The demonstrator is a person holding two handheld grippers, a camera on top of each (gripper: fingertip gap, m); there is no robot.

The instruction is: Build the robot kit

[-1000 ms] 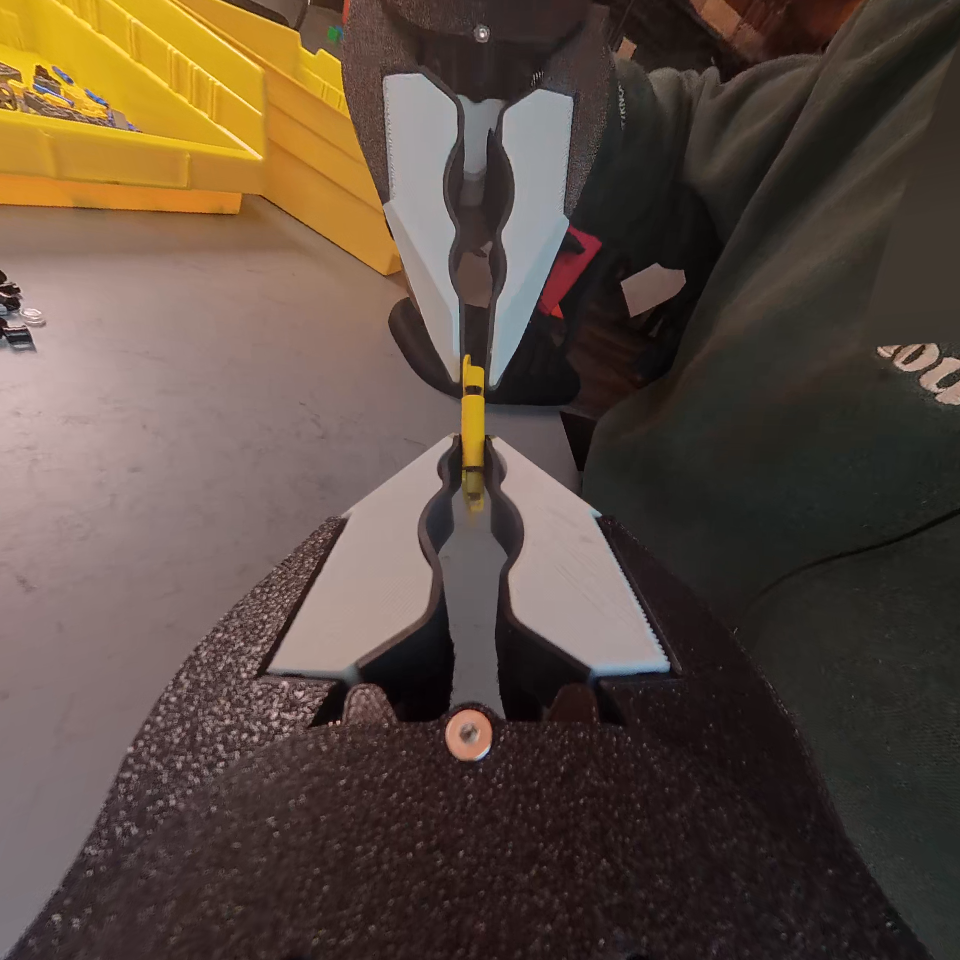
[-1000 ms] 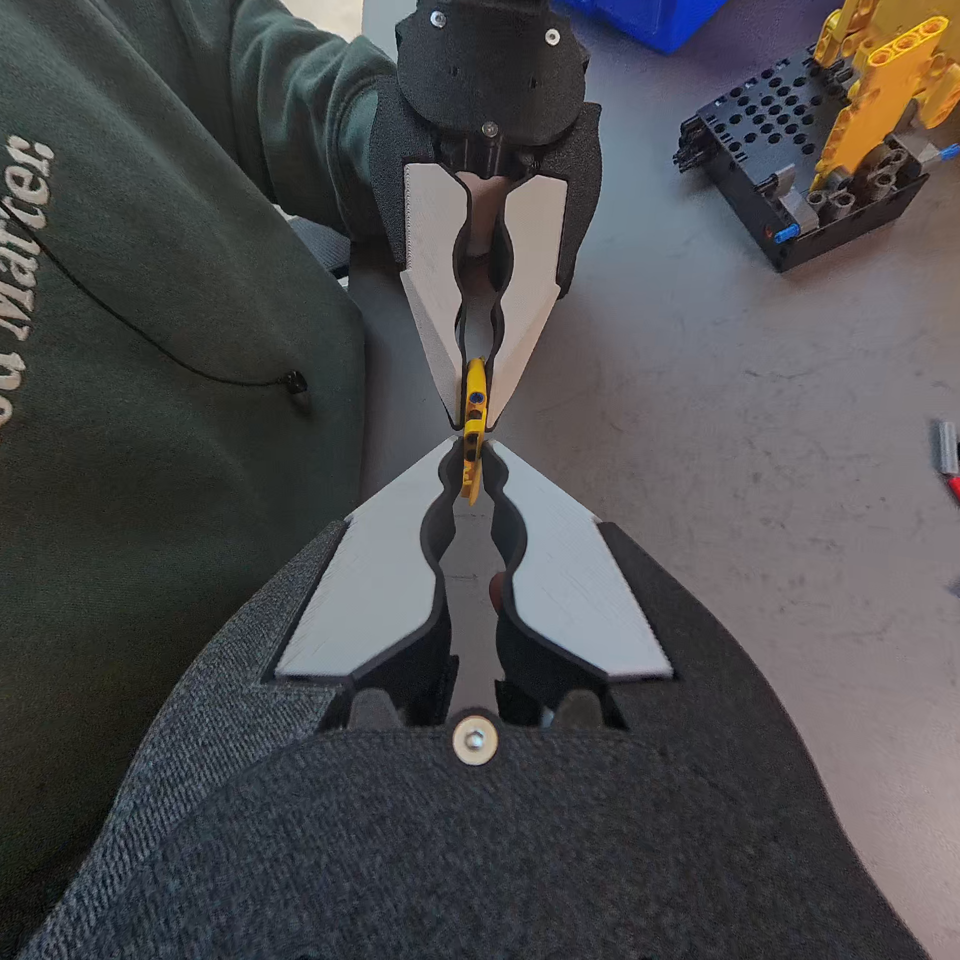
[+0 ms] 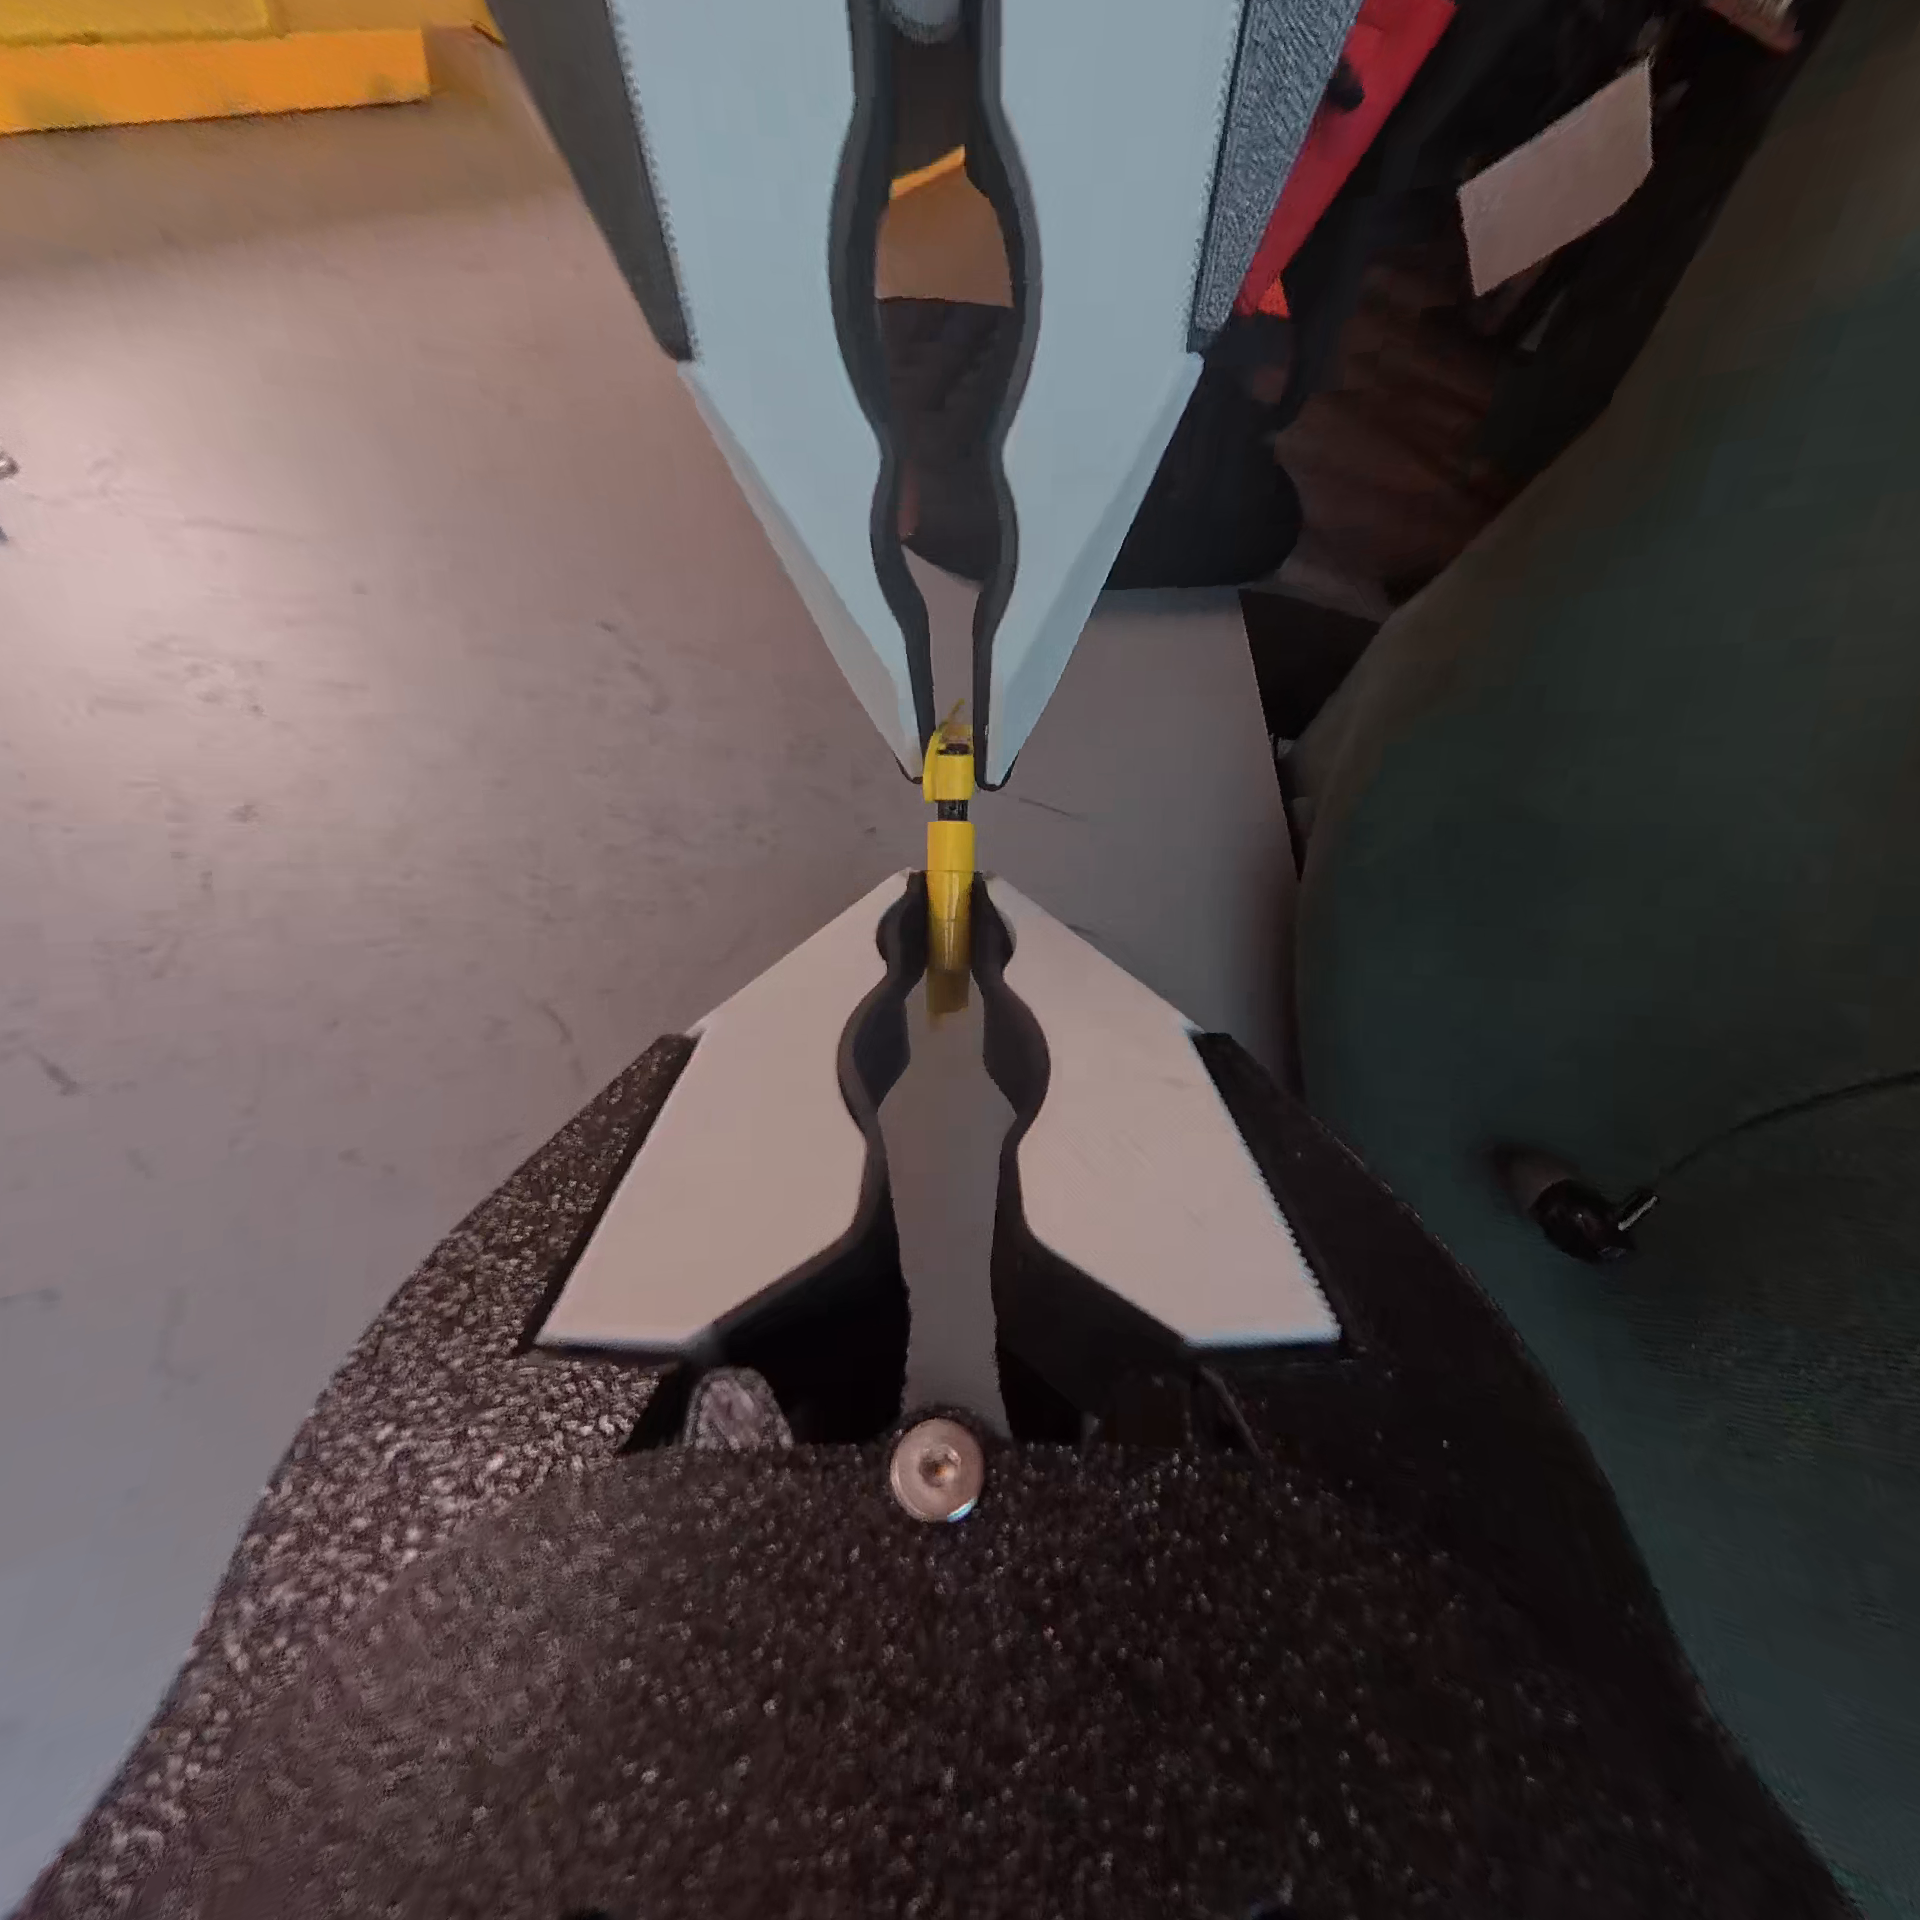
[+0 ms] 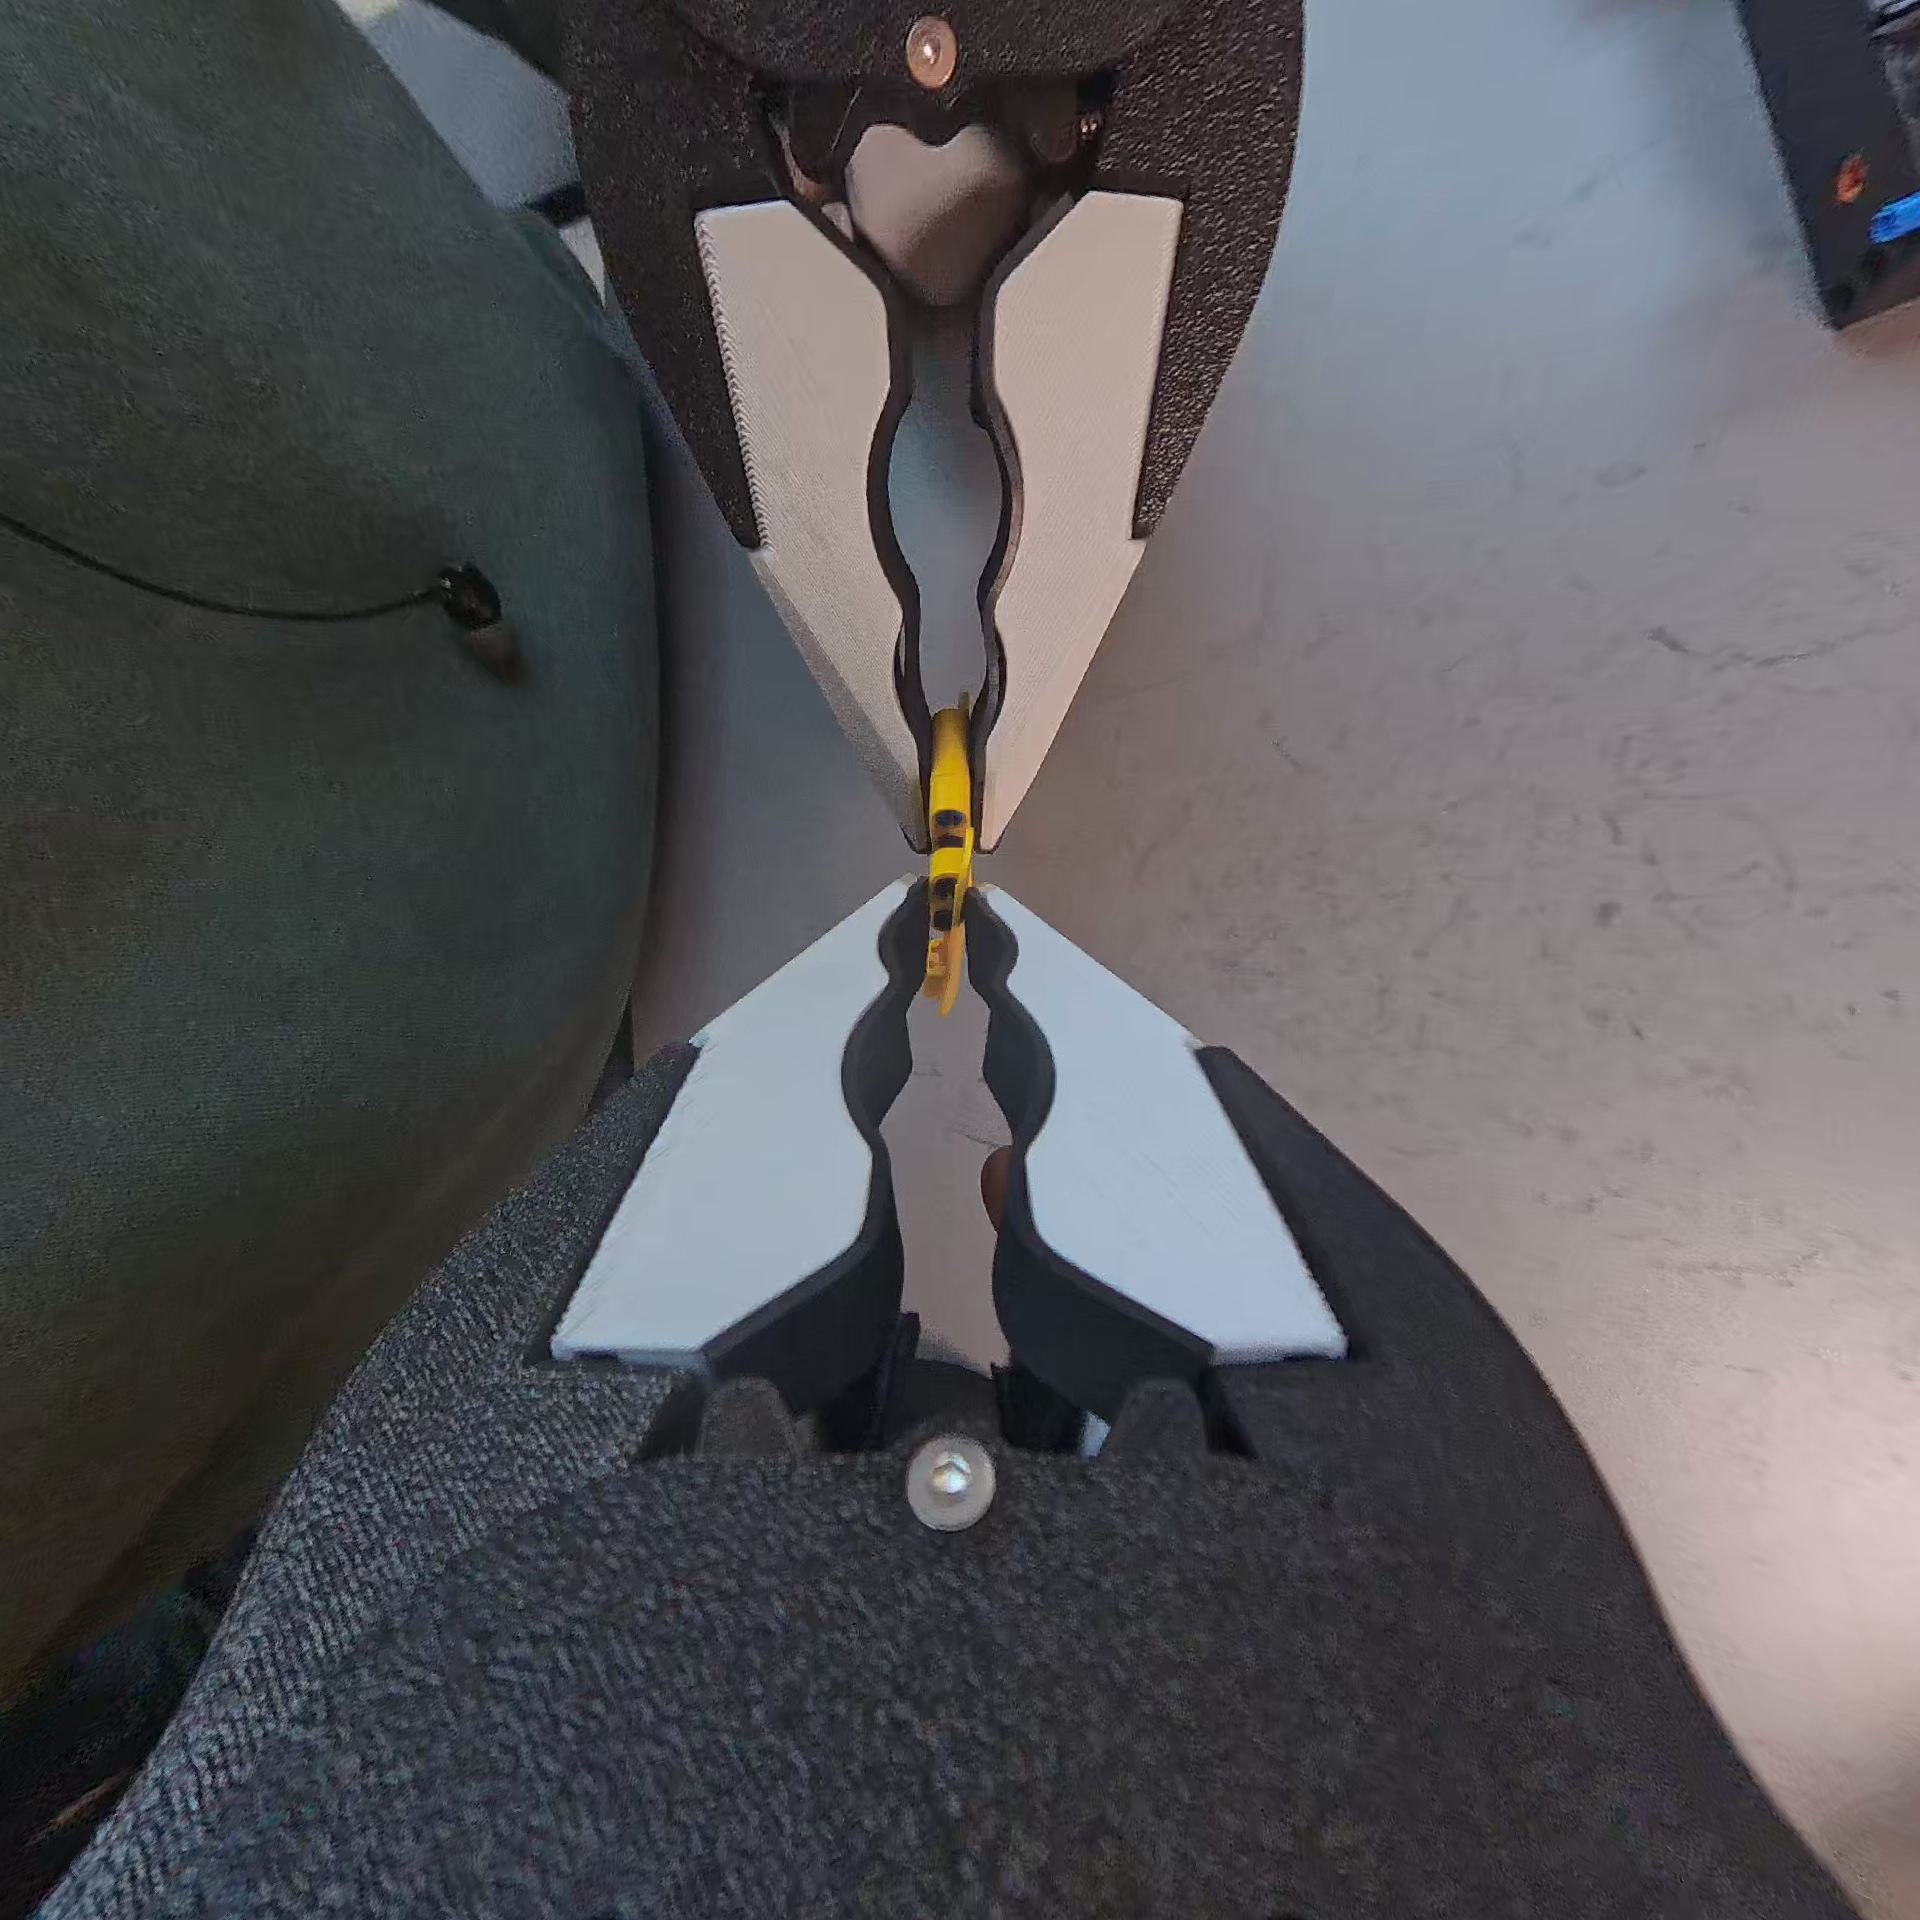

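Each wrist camera looks forward along its own tongs, close above the desk. The two views face each other, sharing the yellow piece between tips.

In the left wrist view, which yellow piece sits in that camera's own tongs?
The lower yellow piece, in the left tongs; the right tongs grip the upper yellow piece.

Soft, even light fell on the grey worktop, brightest left of the left hand-held gripper and without glare. Shadows stayed faint. Wide-angle distortion bent both views' edges, and motion blur smeared the corners and near housing.
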